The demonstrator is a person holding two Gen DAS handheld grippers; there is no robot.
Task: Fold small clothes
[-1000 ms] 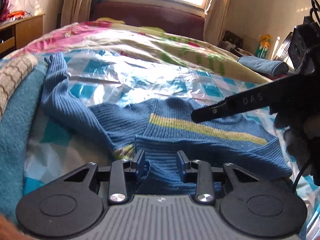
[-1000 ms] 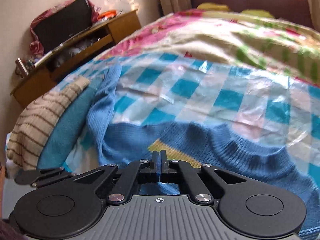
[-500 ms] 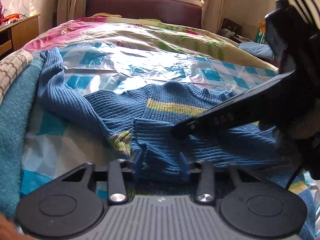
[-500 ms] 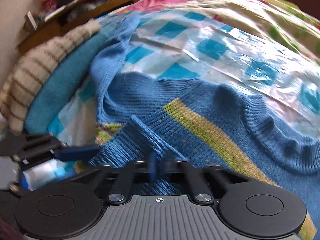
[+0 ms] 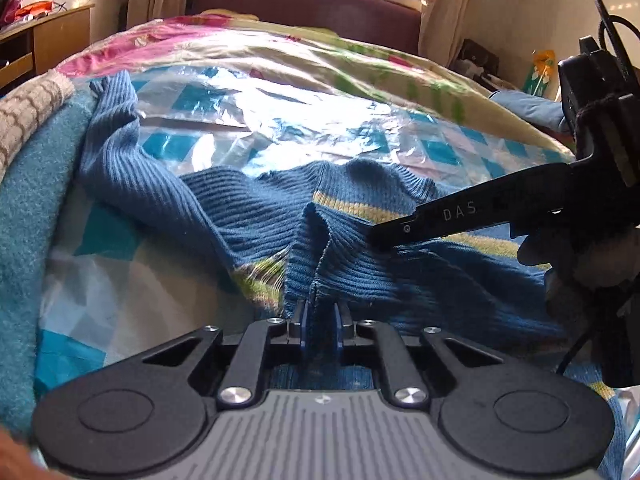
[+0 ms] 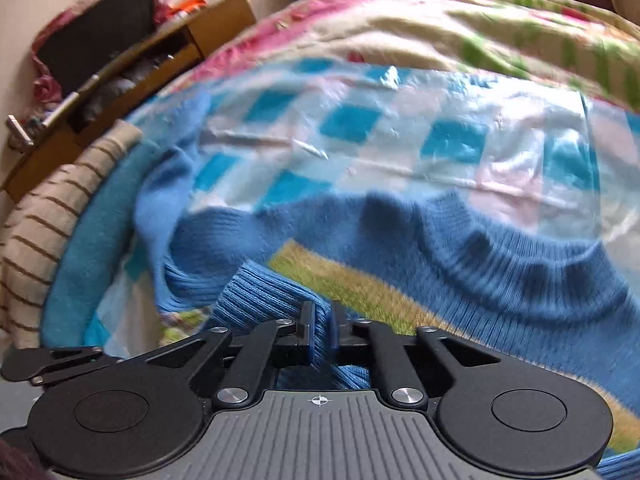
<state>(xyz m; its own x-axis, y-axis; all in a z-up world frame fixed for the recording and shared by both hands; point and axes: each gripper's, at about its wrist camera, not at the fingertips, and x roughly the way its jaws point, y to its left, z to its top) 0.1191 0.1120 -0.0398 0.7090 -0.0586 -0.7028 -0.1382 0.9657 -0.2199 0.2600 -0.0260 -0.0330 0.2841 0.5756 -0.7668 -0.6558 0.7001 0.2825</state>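
Observation:
A small blue ribbed sweater (image 5: 248, 216) with a yellow-green stripe lies on a shiny checked sheet on the bed. One sleeve stretches away to the far left. My left gripper (image 5: 320, 320) is shut on the sweater's ribbed hem, which rises in a pinched fold. My right gripper (image 6: 319, 330) is shut on the same hem of the sweater (image 6: 500, 264). In the left wrist view the right gripper (image 5: 380, 240) reaches in from the right, its tip on the cloth.
A teal towel (image 5: 28, 216) and a beige striped cloth (image 6: 44, 216) lie along the bed's left edge. A wooden desk (image 6: 120, 68) stands beyond them. A floral blanket (image 5: 280, 52) covers the far bed. A window and curtains are behind.
Both grippers have closed on the sweater's hem and lifted it into a raised fold. The right gripper came down onto the cloth beside the left one.

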